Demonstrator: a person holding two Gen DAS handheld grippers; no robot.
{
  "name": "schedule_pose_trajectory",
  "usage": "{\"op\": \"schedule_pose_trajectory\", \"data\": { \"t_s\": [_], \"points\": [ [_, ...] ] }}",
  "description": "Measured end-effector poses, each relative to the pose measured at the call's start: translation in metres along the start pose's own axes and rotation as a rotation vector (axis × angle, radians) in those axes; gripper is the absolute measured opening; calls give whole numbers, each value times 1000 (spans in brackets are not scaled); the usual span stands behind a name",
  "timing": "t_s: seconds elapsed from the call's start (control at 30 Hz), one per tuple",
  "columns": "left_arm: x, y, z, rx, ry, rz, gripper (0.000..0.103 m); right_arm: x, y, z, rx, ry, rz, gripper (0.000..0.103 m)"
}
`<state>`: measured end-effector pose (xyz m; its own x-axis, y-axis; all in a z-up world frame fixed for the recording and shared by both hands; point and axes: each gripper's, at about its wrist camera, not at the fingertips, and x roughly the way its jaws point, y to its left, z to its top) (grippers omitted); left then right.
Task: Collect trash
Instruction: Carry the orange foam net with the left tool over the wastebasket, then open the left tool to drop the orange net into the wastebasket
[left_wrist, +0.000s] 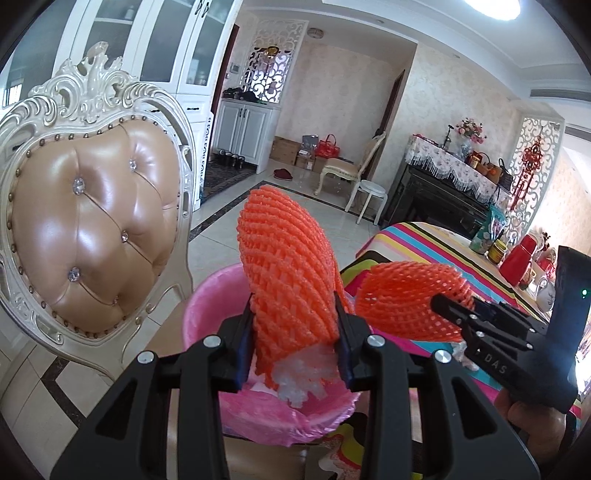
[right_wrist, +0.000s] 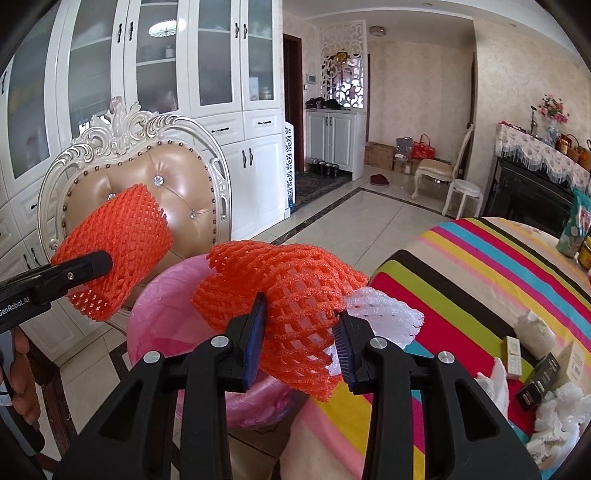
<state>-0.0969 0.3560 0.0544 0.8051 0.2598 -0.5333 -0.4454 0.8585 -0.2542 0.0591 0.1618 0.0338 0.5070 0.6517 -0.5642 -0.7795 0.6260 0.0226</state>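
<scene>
While my left claw (left_wrist: 295, 332) clamps one orange foam net (left_wrist: 284, 258) over the pink-lined bin (left_wrist: 207, 317) and my right claw (right_wrist: 299, 339) clamps another net (right_wrist: 291, 291) near its rim, the springy foam may, I judge, bounce onto the counter (right_wrist: 461, 266).

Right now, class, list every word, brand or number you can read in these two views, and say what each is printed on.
"DAS" – on the body of the right tool, seen from the left wrist view.
"GenRobot.AI" (first letter cut off) – on the body of the left tool, seen from the right wrist view.
Small boxes on the striped tablecloth: print too small to read.
Green snack bag: lettering blurred.
</scene>
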Motion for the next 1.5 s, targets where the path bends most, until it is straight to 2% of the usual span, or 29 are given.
{"op": "schedule_pose_trajectory", "data": {
  "t_s": [0.4, 0.7, 0.8, 0.97, 1.33, 1.5],
  "points": [
    [5, 10, 5, -10, 3, 3, 40, 33, 31, 12, -27, 25, 30, 35],
    [13, 19, 9, -24, 7, -2, 44, 45, 34, 15, -28, 37, 38, 39],
    [14, 18, 10, -25, 6, -10, 50, 48, 34, 16, -27, 39, 36, 48],
    [18, 18, 11, -28, 12, -15, 53, 49, 34, 17, -27, 35, 32, 63],
    [31, 11, 14, -22, 26, -24, 54, 45, 22, 16, -14, 29, 8, 66],
    [31, 5, 15, -21, 20, -30, 54, 40, 13, 16, -10, 19, -12, 70]
  ]
}}
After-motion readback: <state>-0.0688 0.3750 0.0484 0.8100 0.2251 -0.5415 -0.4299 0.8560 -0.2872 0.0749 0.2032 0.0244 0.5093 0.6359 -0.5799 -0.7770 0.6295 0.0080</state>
